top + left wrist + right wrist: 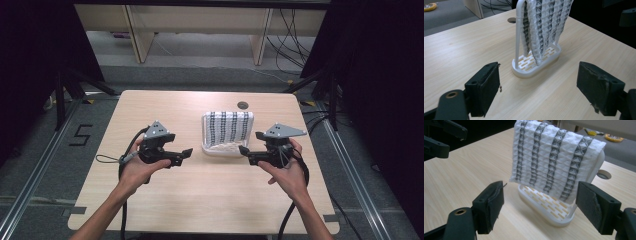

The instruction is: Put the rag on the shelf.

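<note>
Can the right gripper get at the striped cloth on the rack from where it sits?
Probably yes. The right gripper is open beside the white rack, facing the striped cloth, with bare table between them and nothing in the way.

Cloth (544,27) top cut by upper edge in left gripper view; rack (536,66) frame top likewise. Rack upright (599,163) mostly hidden behind cloth in right gripper view.
</note>
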A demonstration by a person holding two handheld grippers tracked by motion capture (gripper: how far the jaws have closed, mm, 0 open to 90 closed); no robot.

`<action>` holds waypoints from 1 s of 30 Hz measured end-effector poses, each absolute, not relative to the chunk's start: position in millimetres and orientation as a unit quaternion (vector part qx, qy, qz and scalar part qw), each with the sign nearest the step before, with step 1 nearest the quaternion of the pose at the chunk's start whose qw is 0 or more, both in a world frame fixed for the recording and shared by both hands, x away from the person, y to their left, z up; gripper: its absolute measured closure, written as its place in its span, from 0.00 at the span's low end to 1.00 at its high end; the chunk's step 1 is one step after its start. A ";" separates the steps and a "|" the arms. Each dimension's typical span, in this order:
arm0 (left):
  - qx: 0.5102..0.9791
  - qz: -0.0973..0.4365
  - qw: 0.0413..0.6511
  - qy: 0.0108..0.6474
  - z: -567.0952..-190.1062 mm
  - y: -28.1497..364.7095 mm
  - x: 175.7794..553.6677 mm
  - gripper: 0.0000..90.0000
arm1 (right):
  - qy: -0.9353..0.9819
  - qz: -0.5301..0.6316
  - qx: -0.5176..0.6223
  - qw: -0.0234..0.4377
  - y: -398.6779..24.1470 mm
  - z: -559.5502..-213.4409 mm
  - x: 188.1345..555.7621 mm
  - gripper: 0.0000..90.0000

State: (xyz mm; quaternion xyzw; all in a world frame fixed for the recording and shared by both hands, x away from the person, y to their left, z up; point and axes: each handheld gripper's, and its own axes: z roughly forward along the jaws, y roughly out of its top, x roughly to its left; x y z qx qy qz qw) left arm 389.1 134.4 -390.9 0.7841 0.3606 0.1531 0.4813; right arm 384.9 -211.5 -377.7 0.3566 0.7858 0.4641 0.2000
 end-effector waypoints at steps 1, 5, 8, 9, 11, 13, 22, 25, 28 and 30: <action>0.785 0.153 0.481 0.359 -393.2 135.1 387.5 0.20 | 0.787 0.463 0.358 0.195 -212.8 -378.9 383.2 0.26; 0.786 0.153 0.482 0.356 -397.6 136.7 385.3 0.20 | 0.783 0.467 0.361 0.195 -213.3 -382.3 380.0 0.25; 0.787 0.157 0.480 0.355 -402.9 139.3 382.3 0.20 | 0.783 0.474 0.358 0.185 -213.3 -384.4 377.9 0.26; 0.789 0.154 0.476 0.355 -403.1 140.3 381.8 0.20 | 0.787 0.469 0.355 0.187 -213.8 -384.2 376.8 0.25; 0.789 0.156 0.476 0.355 -404.3 141.2 380.9 0.20 | 0.785 0.473 0.350 0.193 -213.8 -385.0 376.2 0.25; 0.790 0.157 0.475 0.355 -404.4 141.7 380.5 0.20 | 0.788 0.468 0.352 0.191 -214.1 -384.4 374.4 0.26; 0.791 0.149 0.480 0.350 -409.5 139.0 375.8 0.20 | 0.796 0.462 0.344 0.185 -207.6 -388.6 366.9 0.25; 0.797 0.149 0.474 0.343 -409.3 139.4 374.7 0.20 | 0.792 0.466 0.348 0.184 -206.7 -390.0 366.4 0.25; 0.794 0.151 0.475 0.347 -409.8 138.6 372.1 0.20 | 0.793 0.462 0.354 0.182 -206.2 -391.3 363.1 0.25; 0.792 0.151 0.477 0.349 -410.7 138.2 370.0 0.20 | 0.794 0.463 0.351 0.178 -206.0 -393.2 362.3 0.25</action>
